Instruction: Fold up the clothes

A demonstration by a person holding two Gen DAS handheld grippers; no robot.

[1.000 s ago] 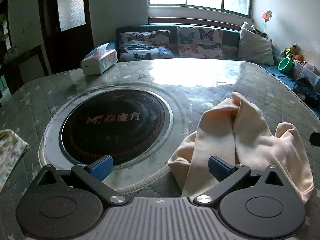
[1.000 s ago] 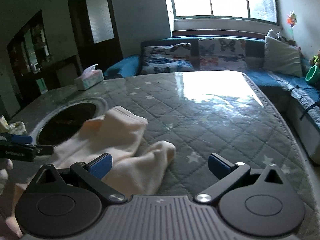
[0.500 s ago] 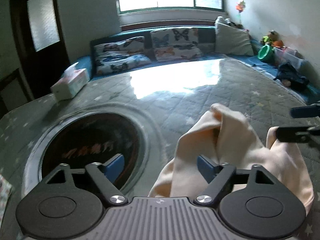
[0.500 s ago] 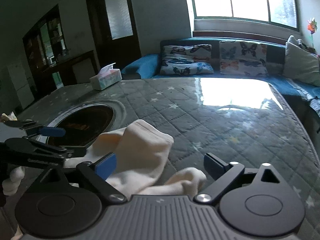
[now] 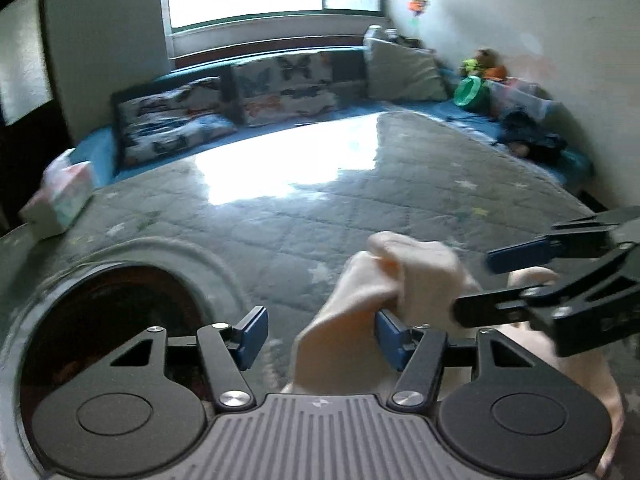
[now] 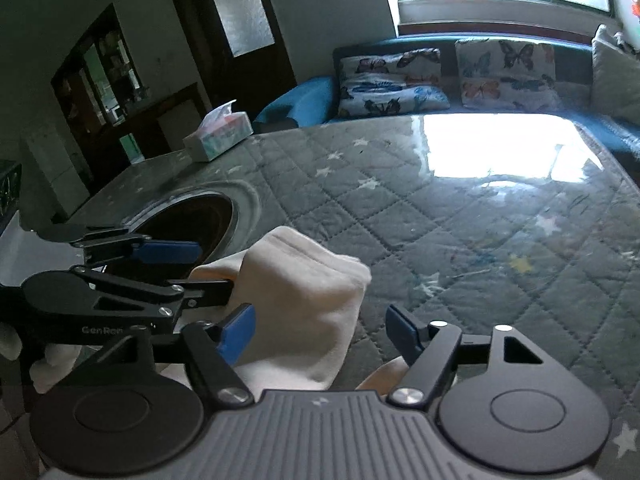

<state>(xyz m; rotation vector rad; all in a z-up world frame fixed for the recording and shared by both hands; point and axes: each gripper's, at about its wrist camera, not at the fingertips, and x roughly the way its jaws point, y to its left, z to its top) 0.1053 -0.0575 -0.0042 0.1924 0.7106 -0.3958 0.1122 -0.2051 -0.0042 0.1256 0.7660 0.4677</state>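
A crumpled cream garment [image 5: 404,276] lies bunched on the grey quilted table [image 5: 320,220]; it also shows in the right wrist view [image 6: 304,300]. My left gripper [image 5: 320,336] is open, with the cloth rising between its fingers. My right gripper [image 6: 320,330] is open too, the cloth against its left finger. The right gripper shows in the left wrist view [image 5: 480,284], its fingers either side of the cloth's right part. The left gripper shows in the right wrist view [image 6: 212,268] at the cloth's left side. Neither is closed on it.
A round dark hotplate [image 5: 104,320] is set into the table at the left. A tissue box [image 6: 218,136] stands at the far left edge. A blue sofa with butterfly cushions [image 6: 440,76] runs behind the table. Toys and clothes [image 5: 528,136] lie at the right.
Both grippers have moved in toward the garment and toward each other. The cloth now stands between the left gripper's fingers, and the right gripper has come in close from the right.
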